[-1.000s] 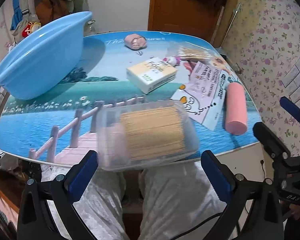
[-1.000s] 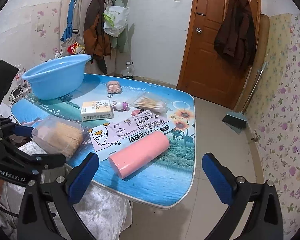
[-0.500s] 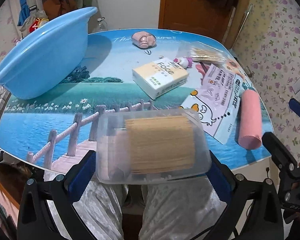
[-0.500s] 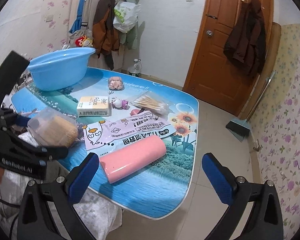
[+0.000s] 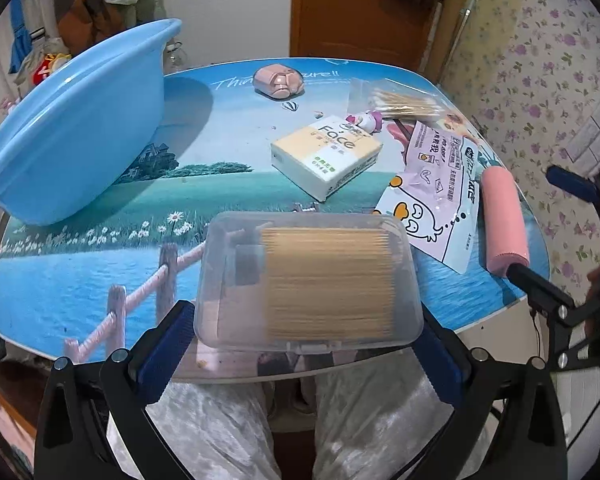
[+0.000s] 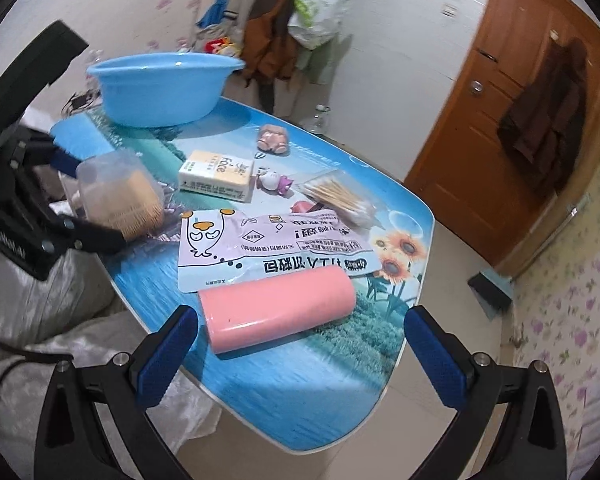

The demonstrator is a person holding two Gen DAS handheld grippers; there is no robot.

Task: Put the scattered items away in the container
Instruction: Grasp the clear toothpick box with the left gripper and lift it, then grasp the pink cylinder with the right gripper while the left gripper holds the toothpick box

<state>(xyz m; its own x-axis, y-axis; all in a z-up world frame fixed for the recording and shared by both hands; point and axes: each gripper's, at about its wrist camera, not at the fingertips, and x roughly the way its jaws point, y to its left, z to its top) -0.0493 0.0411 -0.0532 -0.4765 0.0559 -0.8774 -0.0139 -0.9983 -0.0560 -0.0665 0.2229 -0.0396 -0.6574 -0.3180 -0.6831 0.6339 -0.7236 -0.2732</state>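
Observation:
My left gripper [image 5: 300,344] is shut on a clear plastic box of toothpicks [image 5: 312,280], held just above the near table edge; the box also shows in the right wrist view [image 6: 118,196]. The blue basin [image 5: 72,128] stands at the table's far left, also seen from the right wrist [image 6: 160,88]. My right gripper [image 6: 300,356] is open and empty, hovering at the near end of a pink roll [image 6: 278,312]. A yellow tissue pack [image 5: 326,156], a white printed pouch [image 6: 268,248], a bag of cotton swabs [image 6: 340,200], a small pink toy [image 5: 278,82] and a small figurine [image 6: 274,180] lie scattered on the table.
The table [image 6: 300,396] has a glossy landscape print and rounded edges. My lap in pale trousers [image 5: 204,432] is under its near edge. A wooden door [image 6: 512,120], hanging coats [image 6: 276,28] and a dustpan [image 6: 492,288] on the floor surround it.
My left gripper closed onto the toothpick box and lifted it slightly forward over the table. My right gripper moved in closer toward the pink roll, staying open.

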